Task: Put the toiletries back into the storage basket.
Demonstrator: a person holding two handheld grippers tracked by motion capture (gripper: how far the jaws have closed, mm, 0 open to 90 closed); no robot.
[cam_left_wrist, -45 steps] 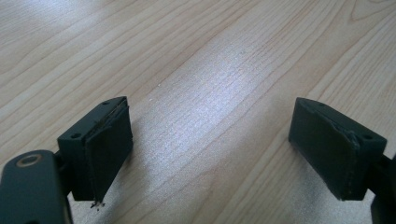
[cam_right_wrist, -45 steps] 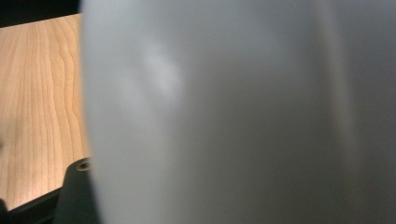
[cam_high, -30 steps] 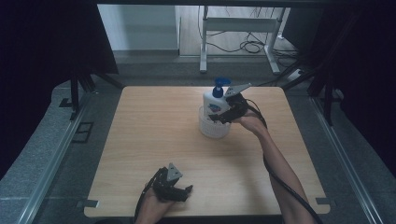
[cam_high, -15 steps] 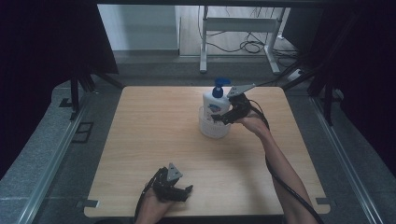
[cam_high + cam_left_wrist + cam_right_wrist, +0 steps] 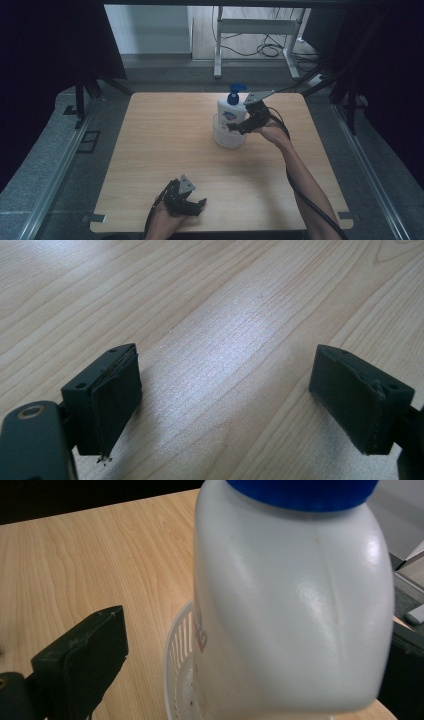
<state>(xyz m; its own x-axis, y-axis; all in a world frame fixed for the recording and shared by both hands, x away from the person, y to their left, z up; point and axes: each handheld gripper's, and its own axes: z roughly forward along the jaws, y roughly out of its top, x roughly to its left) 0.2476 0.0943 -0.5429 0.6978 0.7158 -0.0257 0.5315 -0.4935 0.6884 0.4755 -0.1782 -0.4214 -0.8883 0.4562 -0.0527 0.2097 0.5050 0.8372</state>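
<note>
High view: standing upright in a white slotted basket [image 5: 229, 138] toward the tabletop's [image 5: 165, 145] far side, white pump bottle [image 5: 231, 111] with blue top. Right tongs [image 5: 239, 126] just opening, straddling the bottle, left pad clear. Left tongs [image 5: 196, 206] resting near edge, gaping, holding nothing.

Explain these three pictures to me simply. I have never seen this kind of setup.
A person sits at a wooden table with a hand-held two-jaw gripper in each hand. The high view looks down from above. The other two come from cameras riding on the grippers.

The left gripper rests near the front edge, jaws open over bare wood.

A white pump bottle with a blue top stands in a small white basket. The right gripper is at the bottle; its jaws have just been opening, and in its own view the bottle stands between them with one pad clear of it, so nothing is held.
</note>
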